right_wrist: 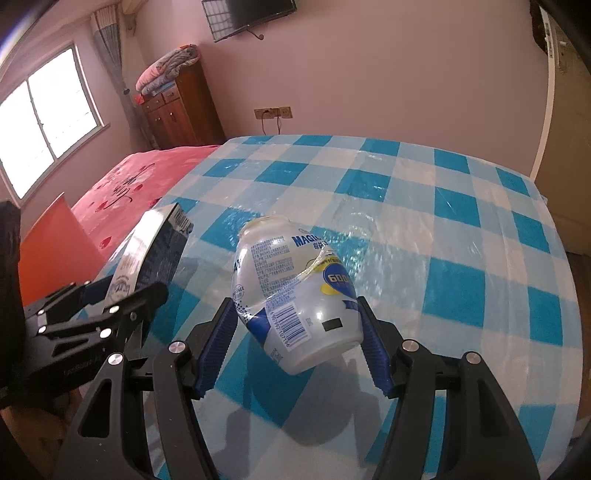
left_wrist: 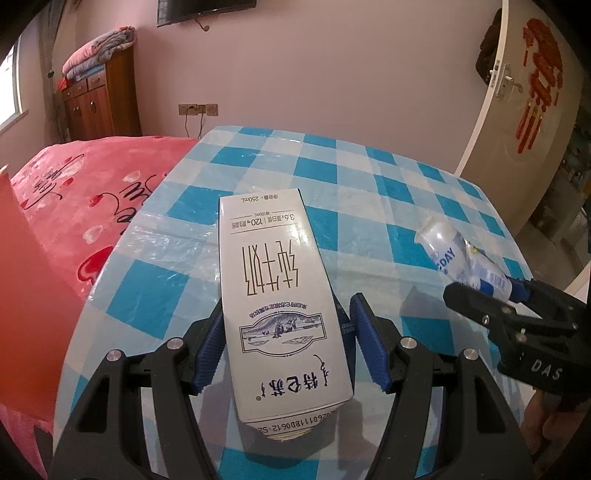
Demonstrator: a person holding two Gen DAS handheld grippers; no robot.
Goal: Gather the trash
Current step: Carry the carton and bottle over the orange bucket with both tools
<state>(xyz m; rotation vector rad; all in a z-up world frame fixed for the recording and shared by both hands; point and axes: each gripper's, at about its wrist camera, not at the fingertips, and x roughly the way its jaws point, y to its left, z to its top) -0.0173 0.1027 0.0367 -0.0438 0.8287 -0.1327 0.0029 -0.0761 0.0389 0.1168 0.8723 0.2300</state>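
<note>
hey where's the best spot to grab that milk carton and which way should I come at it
Grip the milk carton across its two narrow sides at mid-body, coming lengthwise from its near end, as the left gripper does. The carton points away from the gripper, its broad printed face up; the flat parallel sides suit the pads. The right one looks slightly off the carton.

This is looking like a bedroom in a home. A bed (right_wrist: 122, 184) under a red cover is lying beside the bench (right_wrist: 443, 206), folded blankets (right_wrist: 166, 70) are sitting on a wooden cabinet (right_wrist: 181, 110) by the window (right_wrist: 44, 122), a television (right_wrist: 258, 11) is hanging on the pink wall, and red paper decorations (left_wrist: 535, 77) are hanging on the door (left_wrist: 517, 122).
</note>
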